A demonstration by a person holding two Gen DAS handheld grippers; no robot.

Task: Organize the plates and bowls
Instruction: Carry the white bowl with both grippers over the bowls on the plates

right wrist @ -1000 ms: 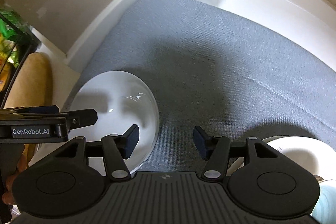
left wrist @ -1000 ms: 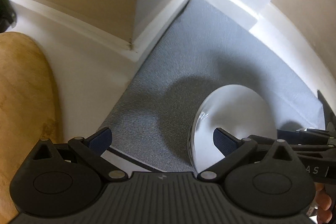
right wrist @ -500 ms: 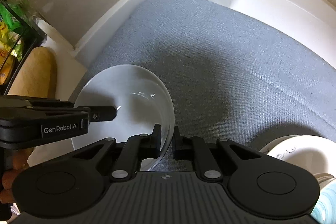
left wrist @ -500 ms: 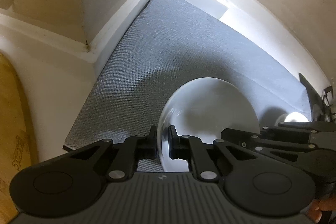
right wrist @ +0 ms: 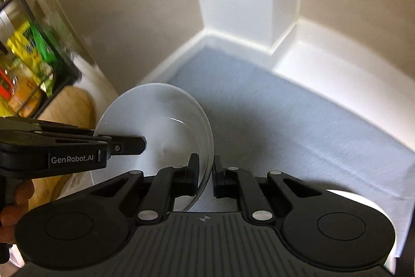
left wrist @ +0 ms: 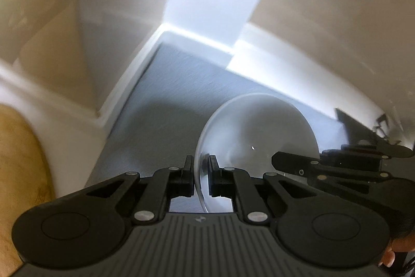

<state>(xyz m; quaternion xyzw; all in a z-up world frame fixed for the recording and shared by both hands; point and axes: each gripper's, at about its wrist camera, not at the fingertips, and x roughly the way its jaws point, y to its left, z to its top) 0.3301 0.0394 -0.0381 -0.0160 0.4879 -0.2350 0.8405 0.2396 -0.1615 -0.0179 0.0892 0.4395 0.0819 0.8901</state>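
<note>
1. We have the glass bowl (left wrist: 256,136) pinched between both claws, each clamped on opposite parts of its rim.
2. Our left claw (left wrist: 201,179) is nearly closed on the bowl's rim at its own 12 o'clock; the bowl spreads away toward 1 o'clock.
3. Our right claw (right wrist: 206,179) is nearly closed on the opposite rim; from there the bowl lies toward 11 o'clock.
4. The bowl appears to hang tilted above the grey mat (right wrist: 298,121), near the white corner; whether it touches the mat we cannot tell.
5. A white plate (right wrist: 363,209) sits at 4 o'clock of the right claw, so, in our judgement, the coming move turns rightward, the right claw nearer.
</note>
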